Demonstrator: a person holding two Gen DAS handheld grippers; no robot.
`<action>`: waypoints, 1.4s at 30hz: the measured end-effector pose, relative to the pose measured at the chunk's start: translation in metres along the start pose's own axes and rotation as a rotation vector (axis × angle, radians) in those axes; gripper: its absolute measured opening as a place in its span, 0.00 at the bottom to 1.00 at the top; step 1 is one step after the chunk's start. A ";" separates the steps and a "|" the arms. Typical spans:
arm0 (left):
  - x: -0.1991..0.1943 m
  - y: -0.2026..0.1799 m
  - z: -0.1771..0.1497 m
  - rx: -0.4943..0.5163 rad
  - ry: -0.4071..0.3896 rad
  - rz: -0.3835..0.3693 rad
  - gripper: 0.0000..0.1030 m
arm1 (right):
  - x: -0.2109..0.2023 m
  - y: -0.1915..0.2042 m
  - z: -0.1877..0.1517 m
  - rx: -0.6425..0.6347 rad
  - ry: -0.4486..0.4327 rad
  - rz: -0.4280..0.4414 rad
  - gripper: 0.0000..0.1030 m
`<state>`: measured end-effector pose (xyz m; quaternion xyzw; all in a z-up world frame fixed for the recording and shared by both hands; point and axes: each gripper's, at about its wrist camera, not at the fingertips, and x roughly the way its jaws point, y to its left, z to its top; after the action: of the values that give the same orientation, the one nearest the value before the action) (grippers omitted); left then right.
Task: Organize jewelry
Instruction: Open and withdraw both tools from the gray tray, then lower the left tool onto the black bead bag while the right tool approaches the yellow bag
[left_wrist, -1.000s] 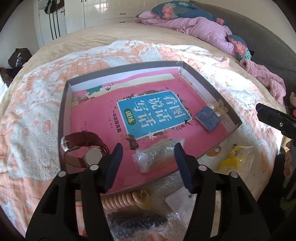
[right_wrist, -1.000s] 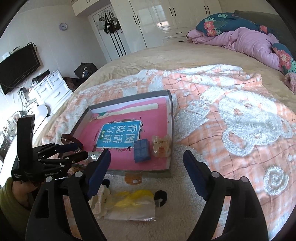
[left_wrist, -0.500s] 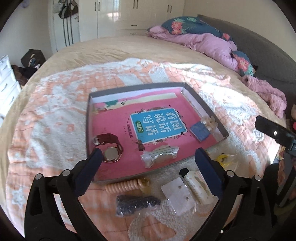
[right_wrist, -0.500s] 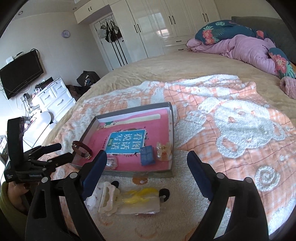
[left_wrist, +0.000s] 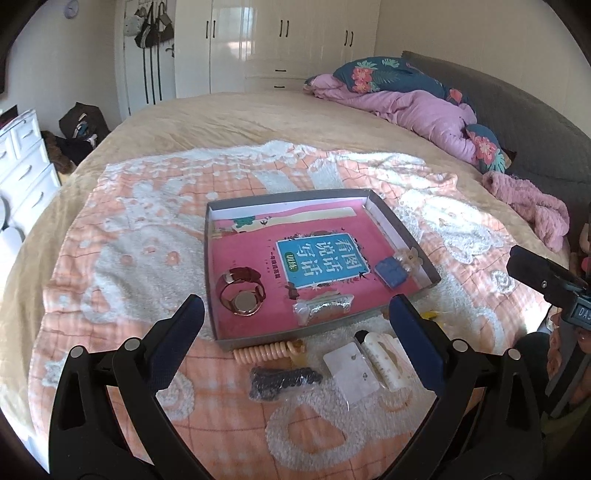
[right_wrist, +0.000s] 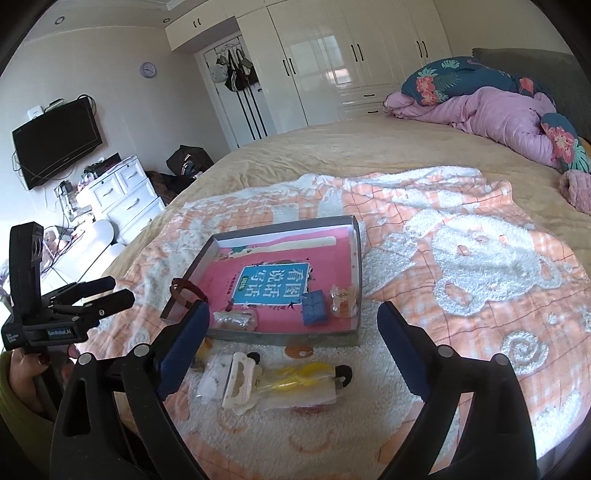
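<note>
- Both the left gripper (left_wrist: 295, 317) and the right gripper (right_wrist: 291, 325) are held with jaws wide, nothing gripped.
- The watch (left_wrist: 242, 291) in the tray (left_wrist: 402, 230) is shown whole only by the left wrist view.
- The yellow packet (right_wrist: 295, 376) is seen clearly only from the right.

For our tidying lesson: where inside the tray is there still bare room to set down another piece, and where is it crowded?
Bare: the middle and far end of the tray, over the pink lining, beyond the watch. Crowded: the near edge with the bagged chain, and the right corner with the blue box and clear clip.
</note>
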<state>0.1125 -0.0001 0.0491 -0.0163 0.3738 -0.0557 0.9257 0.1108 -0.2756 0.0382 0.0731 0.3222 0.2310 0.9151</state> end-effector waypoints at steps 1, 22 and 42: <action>-0.003 0.001 -0.001 -0.005 -0.003 0.000 0.91 | -0.001 0.000 0.000 -0.002 -0.001 0.000 0.90; -0.013 0.016 -0.047 -0.016 0.046 0.035 0.91 | -0.009 0.015 -0.028 -0.047 0.064 0.014 0.92; 0.031 0.010 -0.086 0.043 0.181 0.039 0.91 | 0.033 0.007 -0.060 -0.026 0.212 0.020 0.92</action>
<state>0.0761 0.0070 -0.0350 0.0158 0.4549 -0.0468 0.8892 0.0937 -0.2550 -0.0253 0.0396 0.4134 0.2506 0.8745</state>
